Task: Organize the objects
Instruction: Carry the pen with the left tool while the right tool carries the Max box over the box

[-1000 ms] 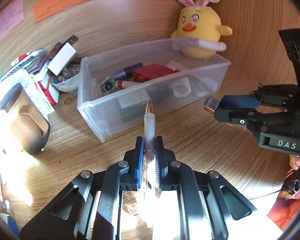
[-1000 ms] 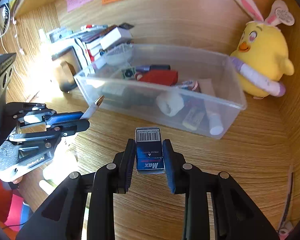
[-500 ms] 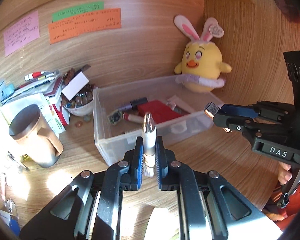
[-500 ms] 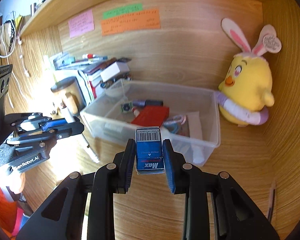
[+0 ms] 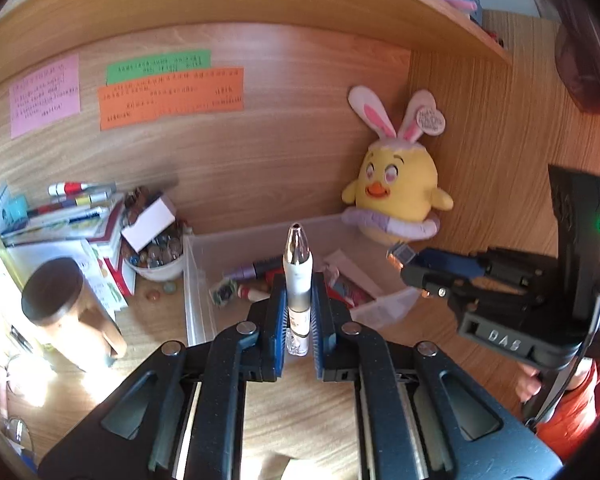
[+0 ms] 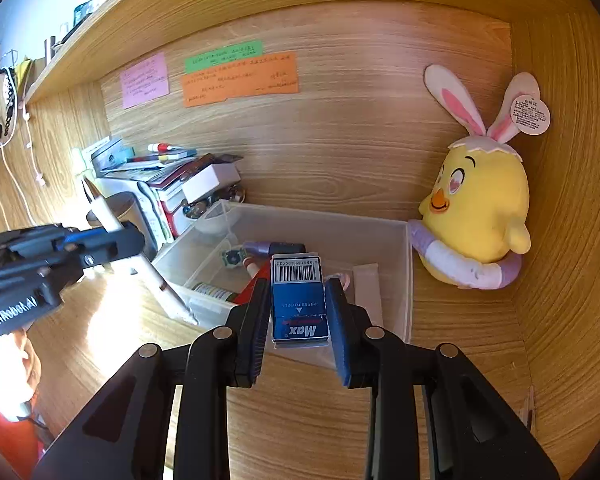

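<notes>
My left gripper [image 5: 298,300] is shut on a white pen with a silver tip [image 5: 298,276], held upright above the desk in front of the clear plastic bin [image 5: 196,280]. My right gripper [image 6: 298,300] is shut on a small blue Max staple box [image 6: 298,300] with a barcode, held above the near edge of the bin [image 6: 404,280]. The bin holds several small items, among them a red case and a purple marker. Each gripper shows in the other's view, the right one [image 5: 404,258] at right, the left one [image 6: 116,236] at left with the pen [image 6: 156,280].
A yellow chick plush with bunny ears [image 5: 396,188] sits behind the bin in the right corner. A brown mug [image 5: 68,312], a bowl of marbles [image 5: 156,256], stacked books and pens [image 5: 76,216] stand left. Sticky notes [image 5: 168,92] hang on the back wall.
Both grippers have risen and pulled back from the desk with their items. The bin looks lower and farther, and the back wall and shelf have come into view.
</notes>
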